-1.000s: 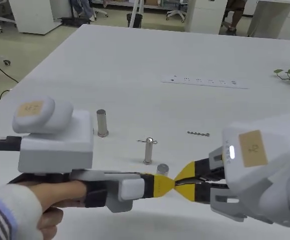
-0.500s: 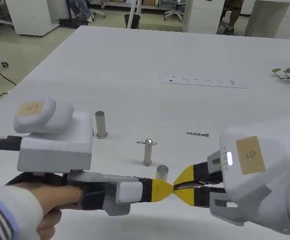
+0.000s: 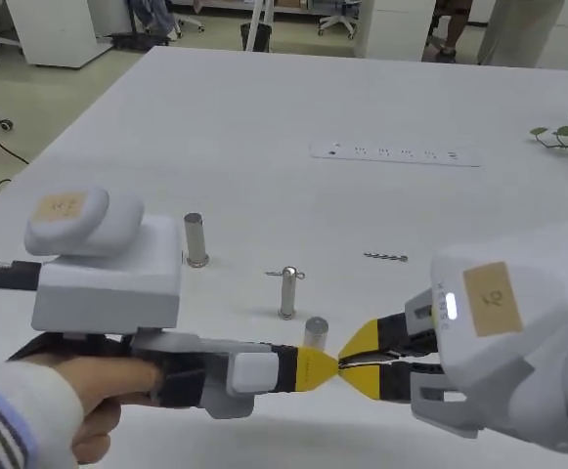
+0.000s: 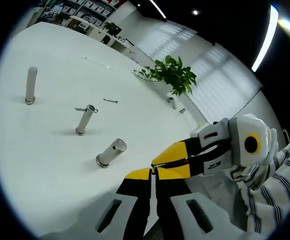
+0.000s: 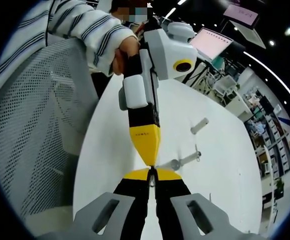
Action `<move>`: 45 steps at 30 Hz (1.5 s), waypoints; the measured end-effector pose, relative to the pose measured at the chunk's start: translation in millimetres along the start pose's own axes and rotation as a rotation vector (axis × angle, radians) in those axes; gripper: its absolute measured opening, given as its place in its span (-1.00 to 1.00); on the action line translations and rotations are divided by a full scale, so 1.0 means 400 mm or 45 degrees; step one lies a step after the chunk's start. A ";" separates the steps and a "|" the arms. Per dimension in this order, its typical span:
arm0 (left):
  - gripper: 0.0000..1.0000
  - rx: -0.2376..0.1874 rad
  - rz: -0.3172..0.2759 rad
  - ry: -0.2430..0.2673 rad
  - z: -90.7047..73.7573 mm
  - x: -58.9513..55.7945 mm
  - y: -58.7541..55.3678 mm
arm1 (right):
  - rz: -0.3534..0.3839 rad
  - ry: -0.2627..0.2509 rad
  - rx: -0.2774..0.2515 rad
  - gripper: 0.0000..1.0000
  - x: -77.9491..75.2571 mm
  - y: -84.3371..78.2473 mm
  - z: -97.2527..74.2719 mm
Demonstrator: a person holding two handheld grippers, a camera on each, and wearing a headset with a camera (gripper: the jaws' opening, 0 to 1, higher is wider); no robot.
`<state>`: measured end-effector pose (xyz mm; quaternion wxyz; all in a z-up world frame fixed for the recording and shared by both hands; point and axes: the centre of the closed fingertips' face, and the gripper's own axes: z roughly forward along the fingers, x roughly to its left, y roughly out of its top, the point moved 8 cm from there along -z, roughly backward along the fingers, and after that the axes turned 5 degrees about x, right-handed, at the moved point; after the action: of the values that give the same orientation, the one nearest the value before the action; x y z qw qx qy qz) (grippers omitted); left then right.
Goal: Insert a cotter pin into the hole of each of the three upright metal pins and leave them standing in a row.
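Left claw (image 3: 328,365), right claw (image 3: 348,360), tips touching (both closed)

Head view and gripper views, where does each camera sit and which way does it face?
Head view: headset, facing forward and down at the white table; a hand shows.
Left gripper view: on the left gripper, facing the upright metal pin bearing a cotter pin; striped sleeve shows.
Right gripper view: on the right gripper, facing back at that hand.
Shared: both grippers' shut yellow tips meeting.
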<state>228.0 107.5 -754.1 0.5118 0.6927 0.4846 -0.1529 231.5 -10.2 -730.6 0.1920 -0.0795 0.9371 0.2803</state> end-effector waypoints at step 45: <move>-1.00 0.098 0.892 -0.079 -0.010 -0.029 -0.006 | 0.500 0.295 -0.188 -0.74 0.034 -0.074 0.005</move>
<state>219.2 104.7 -745.4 0.5214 0.8305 0.1957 -0.0072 227.1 -34.2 -752.2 0.0187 0.0588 0.9274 0.3690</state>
